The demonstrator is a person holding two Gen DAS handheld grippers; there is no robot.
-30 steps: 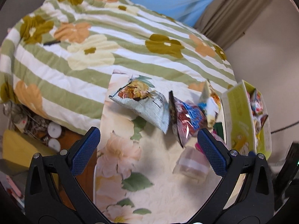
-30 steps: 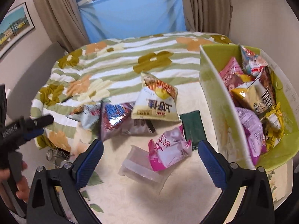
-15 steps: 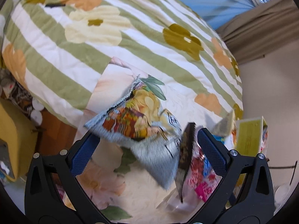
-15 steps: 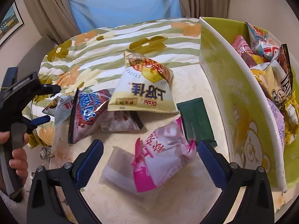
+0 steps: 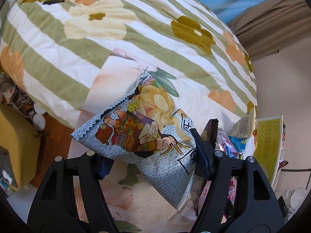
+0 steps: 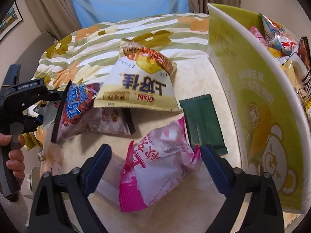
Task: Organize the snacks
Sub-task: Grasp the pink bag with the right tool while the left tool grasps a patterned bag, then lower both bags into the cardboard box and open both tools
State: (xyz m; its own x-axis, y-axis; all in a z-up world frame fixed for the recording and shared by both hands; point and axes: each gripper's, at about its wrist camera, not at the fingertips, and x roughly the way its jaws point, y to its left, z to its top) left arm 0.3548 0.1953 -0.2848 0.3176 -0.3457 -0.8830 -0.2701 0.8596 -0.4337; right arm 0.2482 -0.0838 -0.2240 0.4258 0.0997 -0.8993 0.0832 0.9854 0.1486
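Note:
My left gripper point(image 5: 153, 153) is shut on a grey-blue chip bag point(image 5: 140, 134) with a cartoon figure; one finger is hidden under the bag. My right gripper point(image 6: 155, 161) is open, its fingers on either side of a pink and white snack bag point(image 6: 159, 167) lying on the table. A yellow-green box point(image 6: 252, 101) with several snacks stands at the right. On the table lie a cream Oishi bag point(image 6: 138, 89), a red and blue bag point(image 6: 75, 106) and a dark green packet point(image 6: 202, 122).
A green striped floral blanket point(image 5: 136, 29) covers the bed behind the table. The floral tablecloth point(image 6: 194, 81) ends at the left edge, with floor and a yellow object point(image 5: 11, 141) below. The left gripper body point(image 6: 23, 101) shows at the left of the right wrist view.
My left gripper moved in and shut on the grey-blue chip bag. My right gripper came closer and now straddles the pink bag.

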